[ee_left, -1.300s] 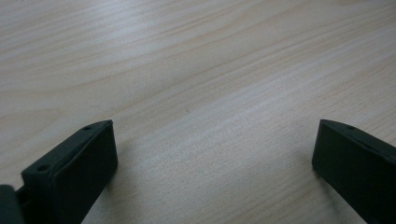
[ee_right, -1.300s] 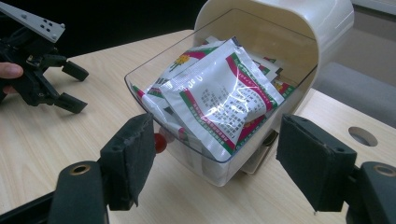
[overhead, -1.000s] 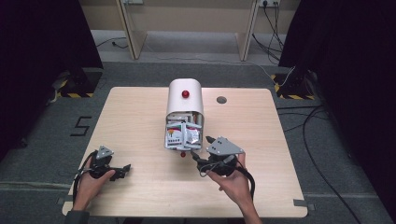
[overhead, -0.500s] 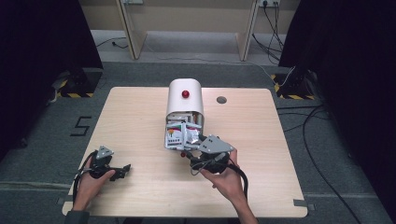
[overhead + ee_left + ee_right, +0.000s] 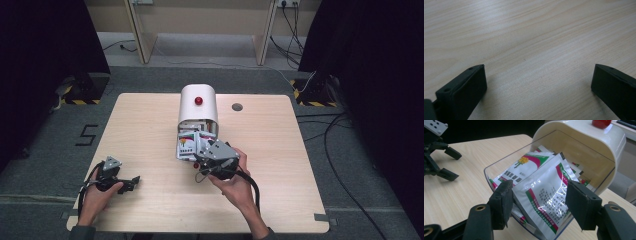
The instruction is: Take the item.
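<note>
A white dome-shaped dispenser [image 5: 198,107] [image 5: 584,135] with a red knob [image 5: 198,100] stands mid-table. Its clear tray [image 5: 180,152] [image 5: 499,167] holds several green, red and white sachets. The top sachet [image 5: 544,200] leans over the tray's front rim. My right gripper [image 5: 196,150] [image 5: 539,187] straddles that sachet across its width. Its jaws have just been closing, and the pads stand at the sachet's two side edges without a clear squeeze. My left gripper [image 5: 133,183] [image 5: 539,67] rests open on bare wood at the front left, also seen far off [image 5: 456,166].
A round cable hole [image 5: 237,106] lies in the table [image 5: 280,150] to the right of the dispenser. The person's forearms come in over the front edge. Black cables [image 5: 340,135] and yellow-black striped blocks [image 5: 310,95] lie on the grey floor around the table.
My right gripper has moved left and toward the dispenser, so its jaws now sit over the tray's front. The left hand has not moved.
</note>
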{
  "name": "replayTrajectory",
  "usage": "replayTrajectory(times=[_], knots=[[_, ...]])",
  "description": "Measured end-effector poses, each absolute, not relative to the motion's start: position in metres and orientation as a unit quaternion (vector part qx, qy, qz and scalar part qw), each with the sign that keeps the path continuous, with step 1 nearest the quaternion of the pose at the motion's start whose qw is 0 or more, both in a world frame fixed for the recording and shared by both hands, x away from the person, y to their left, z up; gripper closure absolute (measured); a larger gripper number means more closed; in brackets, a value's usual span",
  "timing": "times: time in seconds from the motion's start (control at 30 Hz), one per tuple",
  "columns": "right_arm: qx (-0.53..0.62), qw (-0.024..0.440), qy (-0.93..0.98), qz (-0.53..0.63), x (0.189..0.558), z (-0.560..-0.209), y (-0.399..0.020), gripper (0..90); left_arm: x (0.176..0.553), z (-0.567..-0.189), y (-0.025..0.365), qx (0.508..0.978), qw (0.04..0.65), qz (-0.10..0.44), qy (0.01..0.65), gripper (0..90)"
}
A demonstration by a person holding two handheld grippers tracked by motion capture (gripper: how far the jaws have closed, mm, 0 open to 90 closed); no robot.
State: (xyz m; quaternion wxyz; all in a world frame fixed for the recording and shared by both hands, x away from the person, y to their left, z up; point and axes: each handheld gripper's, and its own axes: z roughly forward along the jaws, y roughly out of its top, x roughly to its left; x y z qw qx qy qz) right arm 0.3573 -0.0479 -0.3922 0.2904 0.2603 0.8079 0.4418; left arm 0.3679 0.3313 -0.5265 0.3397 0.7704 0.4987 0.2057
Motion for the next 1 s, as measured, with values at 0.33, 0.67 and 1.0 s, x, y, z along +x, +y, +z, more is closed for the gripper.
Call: replayTrajectory(times=[0.33, 0.67, 1.0], knots=[[0.273, 0.311, 0.792, 0.449, 0.358, -0.384, -0.060, 43.9, 0.368, -0.526, 0.331, 0.770, 0.340, 0.206, 0.499, 0.0], [0.291, 0.321, 0.790, 0.434, 0.366, -0.390, -0.066, 49.7, 0.368, -0.526, 0.331, 0.770, 0.340, 0.206, 0.499, 0.0], [0.283, 0.323, 0.791, 0.436, 0.373, -0.391, -0.063, 62.1, 0.368, -0.526, 0.331, 0.770, 0.340, 0.206, 0.499, 0.0]])
